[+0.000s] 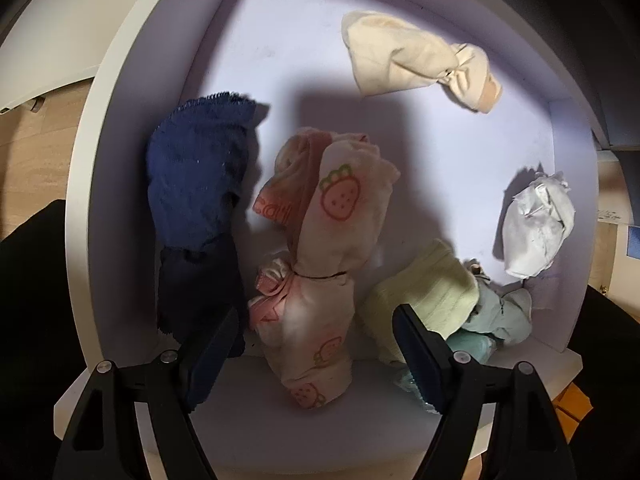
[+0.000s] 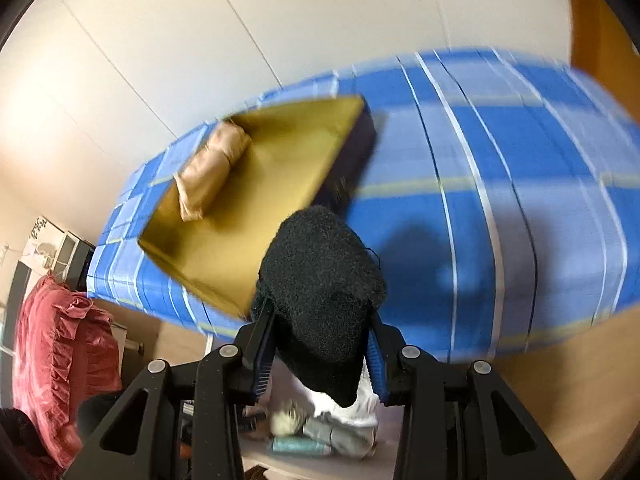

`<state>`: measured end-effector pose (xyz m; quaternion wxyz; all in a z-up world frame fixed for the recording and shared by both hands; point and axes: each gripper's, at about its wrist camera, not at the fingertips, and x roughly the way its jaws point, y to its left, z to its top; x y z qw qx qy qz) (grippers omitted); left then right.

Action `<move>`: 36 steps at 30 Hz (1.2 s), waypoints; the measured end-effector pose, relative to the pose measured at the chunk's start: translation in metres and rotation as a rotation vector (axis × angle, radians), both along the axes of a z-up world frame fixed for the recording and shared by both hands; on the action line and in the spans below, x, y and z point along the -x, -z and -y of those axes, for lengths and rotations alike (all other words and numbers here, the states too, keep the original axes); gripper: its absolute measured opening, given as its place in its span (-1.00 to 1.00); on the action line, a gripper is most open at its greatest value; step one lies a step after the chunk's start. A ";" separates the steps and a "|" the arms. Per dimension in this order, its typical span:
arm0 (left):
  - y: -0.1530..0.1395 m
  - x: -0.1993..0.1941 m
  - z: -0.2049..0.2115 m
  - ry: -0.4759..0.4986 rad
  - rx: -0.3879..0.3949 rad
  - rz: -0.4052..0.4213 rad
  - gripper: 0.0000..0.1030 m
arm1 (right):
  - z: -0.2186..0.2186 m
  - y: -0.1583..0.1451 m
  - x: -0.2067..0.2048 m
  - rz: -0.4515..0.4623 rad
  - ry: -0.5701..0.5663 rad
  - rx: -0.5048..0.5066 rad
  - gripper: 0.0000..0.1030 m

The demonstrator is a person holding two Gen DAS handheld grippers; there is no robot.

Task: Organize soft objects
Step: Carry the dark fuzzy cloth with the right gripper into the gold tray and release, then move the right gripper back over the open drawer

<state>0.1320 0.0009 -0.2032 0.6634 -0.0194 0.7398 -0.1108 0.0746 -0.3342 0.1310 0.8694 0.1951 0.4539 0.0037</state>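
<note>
The left hand-held gripper [image 1: 316, 354] points steeply down into a white drawer [image 1: 120, 128], its jaws spread wide with nothing pinched. Directly below the gap between the 2 fingers lies a cream rolled cloth with pink strawberry prints [image 1: 324, 256], tied round its middle. Just to its left sits a dark blue fuzzy bundle [image 1: 200, 196], close to the drawer's left wall. To the right of the printed roll, touching the right finger's edge in this view, is a pale green folded cloth [image 1: 424, 300], with a mint-green cloth [image 1: 500, 316] bunched beside it. A white crumpled bundle [image 1: 536, 228] rests near the drawer's right wall, and a cream knotted cloth [image 1: 416, 60] lies well apart at the far end.

The right hand-held gripper [image 2: 320, 344] is pinching a black fuzzy sock bundle [image 2: 320, 292] between its blue-lined pads, the bundle sticking out past the fingertips. Beyond it, blurred, a bed with a blue plaid cover [image 2: 500, 184] carries an open olive-gold box [image 2: 276, 184] that holds 1 peach-coloured roll [image 2: 212, 168] near its far left edge. A red ruffled fabric [image 2: 60, 352] hangs at the left.
</note>
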 end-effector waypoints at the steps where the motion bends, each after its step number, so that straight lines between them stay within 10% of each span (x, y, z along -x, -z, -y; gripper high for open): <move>1: 0.002 0.000 0.000 0.000 -0.003 -0.003 0.57 | -0.002 -0.009 -0.010 0.010 -0.010 0.020 -0.23; 28: 0.013 0.007 0.007 -0.009 -0.004 -0.008 0.57 | -0.017 0.009 -0.202 -0.099 -0.022 0.349 -0.15; 36: 0.011 0.003 0.003 -0.006 -0.019 0.004 0.57 | -0.003 0.007 -0.195 -0.070 0.054 0.383 0.38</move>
